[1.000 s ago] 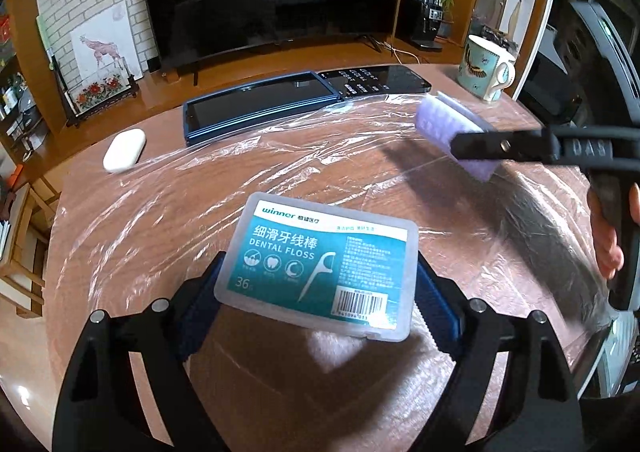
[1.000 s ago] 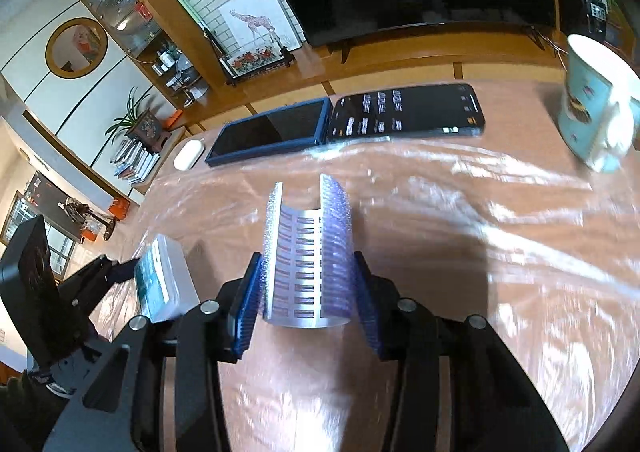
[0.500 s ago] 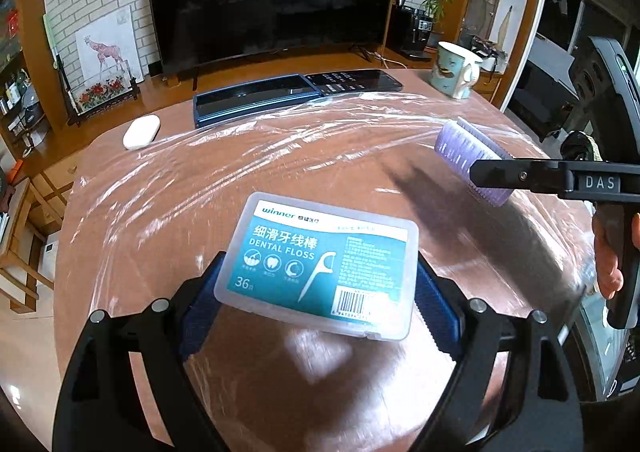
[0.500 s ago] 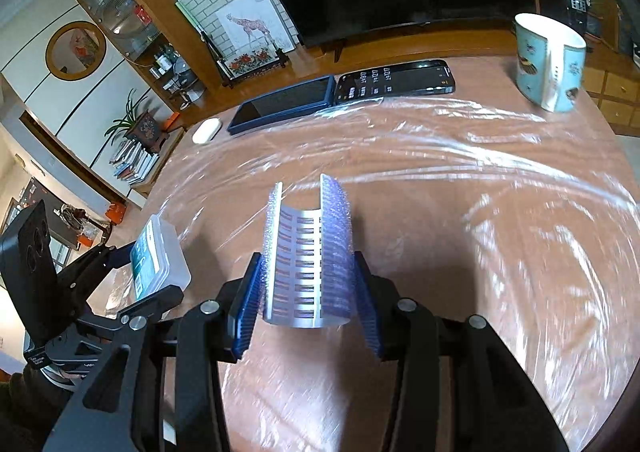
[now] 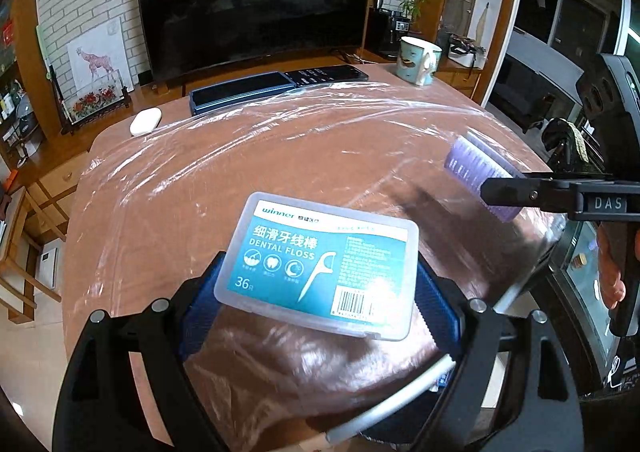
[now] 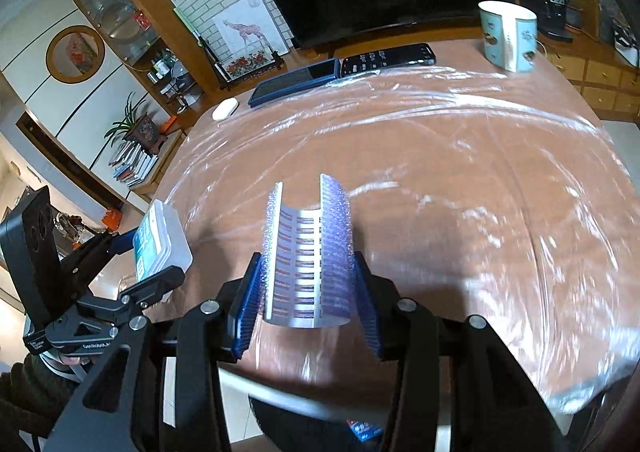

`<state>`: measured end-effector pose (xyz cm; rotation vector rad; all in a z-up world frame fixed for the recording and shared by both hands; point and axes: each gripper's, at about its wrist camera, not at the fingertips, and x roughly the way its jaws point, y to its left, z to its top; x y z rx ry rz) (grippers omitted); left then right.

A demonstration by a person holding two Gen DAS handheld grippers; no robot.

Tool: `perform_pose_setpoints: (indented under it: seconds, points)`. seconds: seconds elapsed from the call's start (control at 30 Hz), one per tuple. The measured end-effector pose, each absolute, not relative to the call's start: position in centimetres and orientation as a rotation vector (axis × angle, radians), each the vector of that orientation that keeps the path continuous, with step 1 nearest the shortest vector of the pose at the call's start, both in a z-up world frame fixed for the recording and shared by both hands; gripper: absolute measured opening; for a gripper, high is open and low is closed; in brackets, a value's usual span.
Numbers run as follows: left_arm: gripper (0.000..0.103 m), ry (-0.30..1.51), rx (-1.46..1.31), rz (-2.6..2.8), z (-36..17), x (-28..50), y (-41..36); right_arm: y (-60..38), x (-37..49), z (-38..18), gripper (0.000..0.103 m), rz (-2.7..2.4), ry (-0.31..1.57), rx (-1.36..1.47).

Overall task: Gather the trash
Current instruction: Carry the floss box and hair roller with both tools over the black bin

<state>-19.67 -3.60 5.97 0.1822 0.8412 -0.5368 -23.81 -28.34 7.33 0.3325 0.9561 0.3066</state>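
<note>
My left gripper (image 5: 320, 304) is shut on a clear plastic dental floss box (image 5: 320, 264) with a teal label, held flat above the near edge of the round table (image 5: 240, 172). The box also shows in the right wrist view (image 6: 160, 244). My right gripper (image 6: 308, 304) is shut on a bent purple and silver blister strip (image 6: 308, 252), also above the near table edge. That strip shows at the right of the left wrist view (image 5: 480, 172). A white rim of a bin (image 6: 280, 396) with a dark inside lies below both grippers.
The table is covered in crinkled clear film (image 6: 440, 156). At its far side lie a blue tablet (image 5: 240, 92), a dark phone (image 5: 328, 75), a white mouse (image 5: 145, 121) and a teal mug (image 5: 418, 60). A television (image 5: 256, 0) stands behind.
Both grippers have pulled back and up from the table with their items still held. The table now looks farther away, and a white bin rim has come into view below.
</note>
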Motion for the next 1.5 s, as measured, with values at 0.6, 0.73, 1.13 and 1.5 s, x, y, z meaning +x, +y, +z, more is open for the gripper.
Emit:
perform_pose_setpoints:
  seconds: [0.6,0.73,1.13,1.5]
  points:
    - [0.088,0.834,0.165,-0.474,6.6,-26.3,-4.8,-30.3,-30.8,7.7,0.043,0.396,0.965,0.309]
    - [0.088,0.847,0.169,-0.463,6.2,-28.4,-5.9,-30.7,-32.9,7.6,0.043,0.425,0.976,0.295]
    - [0.088,0.892,0.192,-0.462,4.7,-33.3,-7.6,-31.0,-37.8,5.5,0.043,0.473,1.045,0.279]
    - [0.088,0.991,0.234,-0.466,0.6,-33.9,-8.4,-29.9,-37.7,0.4,0.043,0.467,1.162,0.252]
